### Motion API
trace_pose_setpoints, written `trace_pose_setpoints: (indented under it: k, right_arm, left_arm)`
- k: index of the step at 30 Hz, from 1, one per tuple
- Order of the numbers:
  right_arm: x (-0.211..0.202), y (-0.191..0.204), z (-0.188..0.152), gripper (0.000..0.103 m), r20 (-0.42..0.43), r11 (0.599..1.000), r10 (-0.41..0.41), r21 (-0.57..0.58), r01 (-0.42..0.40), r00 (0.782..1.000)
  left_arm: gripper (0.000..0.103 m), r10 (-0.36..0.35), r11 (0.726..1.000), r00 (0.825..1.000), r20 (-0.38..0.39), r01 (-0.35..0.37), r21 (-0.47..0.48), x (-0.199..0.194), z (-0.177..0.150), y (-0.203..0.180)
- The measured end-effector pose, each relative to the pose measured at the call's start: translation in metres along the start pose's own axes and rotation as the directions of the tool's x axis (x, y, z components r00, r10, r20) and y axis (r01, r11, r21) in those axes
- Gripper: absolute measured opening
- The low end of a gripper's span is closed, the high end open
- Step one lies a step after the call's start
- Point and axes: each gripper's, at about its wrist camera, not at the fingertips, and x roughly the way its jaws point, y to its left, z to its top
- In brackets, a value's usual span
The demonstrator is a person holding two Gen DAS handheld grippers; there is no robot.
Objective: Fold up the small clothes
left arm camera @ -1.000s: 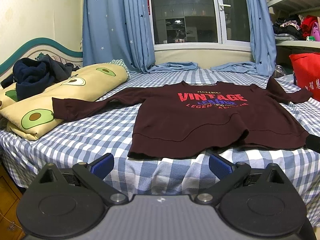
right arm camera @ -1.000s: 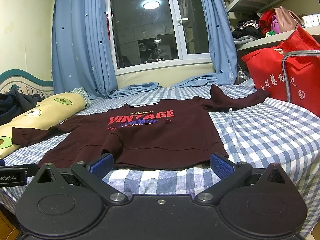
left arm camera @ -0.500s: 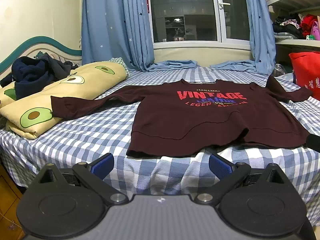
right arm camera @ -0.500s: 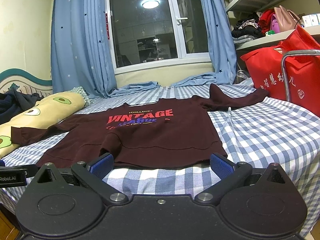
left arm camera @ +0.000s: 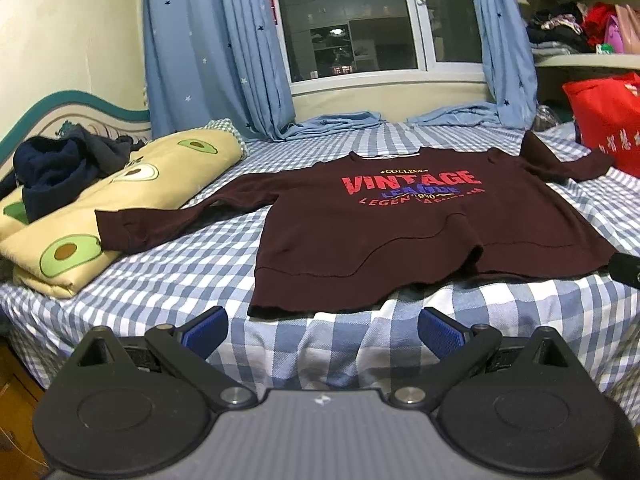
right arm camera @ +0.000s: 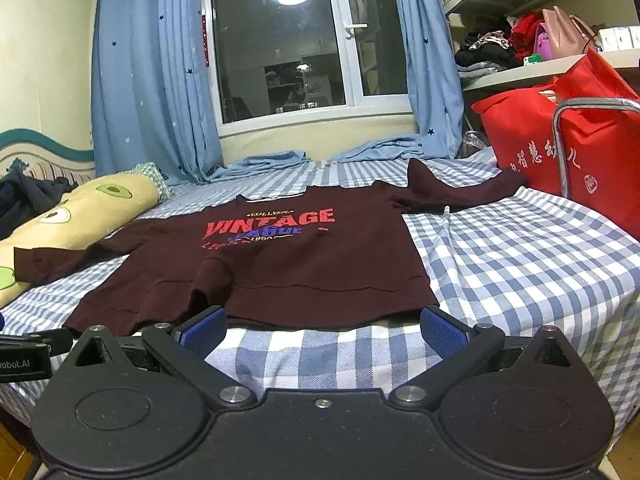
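Note:
A maroon sweatshirt (left arm camera: 392, 224) with a red "VINTAGE" print lies face up on the blue-checked bed (left arm camera: 180, 272), sleeves spread to both sides. It also shows in the right wrist view (right arm camera: 280, 264). Its hem is wrinkled near the front edge of the bed. My left gripper (left arm camera: 322, 332) is open and empty, just short of the hem's left part. My right gripper (right arm camera: 322, 330) is open and empty, close to the hem's right part. The right gripper's side shows at the right edge of the left wrist view (left arm camera: 626, 270).
An avocado-print pillow (left arm camera: 120, 196) with dark clothes (left arm camera: 60, 168) on it lies at the left under one sleeve end. A red bag (right arm camera: 560, 152) stands at the right of the bed. Blue curtains (left arm camera: 208, 60) and a window are behind; shelves (right arm camera: 540, 68) are at the right.
Both grippers have moved a little closer to the sweatshirt's hem and tilted slightly down. The sweatshirt has not moved.

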Motion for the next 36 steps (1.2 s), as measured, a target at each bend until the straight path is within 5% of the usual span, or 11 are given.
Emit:
trace_pose_setpoints:
  k: [16,26,36]
  right_arm:
    - [0.038,-0.005,0.061,0.103,-0.049,0.992,-0.107,-0.077,0.103,0.993]
    - [0.128,-0.048,0.102,0.103,-0.100,0.986,-0.152,-0.081,0.144,0.983]
    - [0.221,-0.129,0.141,0.103,-0.095,0.971,-0.224,-0.110,0.214,0.970]
  left_arm:
    - [0.103,-0.069,0.997,0.996,-0.048,0.071,0.041,0.065,0.098,-0.011]
    - [0.103,-0.055,0.998,0.993,-0.103,0.059,0.039,0.173,0.168,-0.054]
    - [0.103,-0.078,0.994,0.982,-0.171,0.089,0.061,0.262,0.200,-0.120]
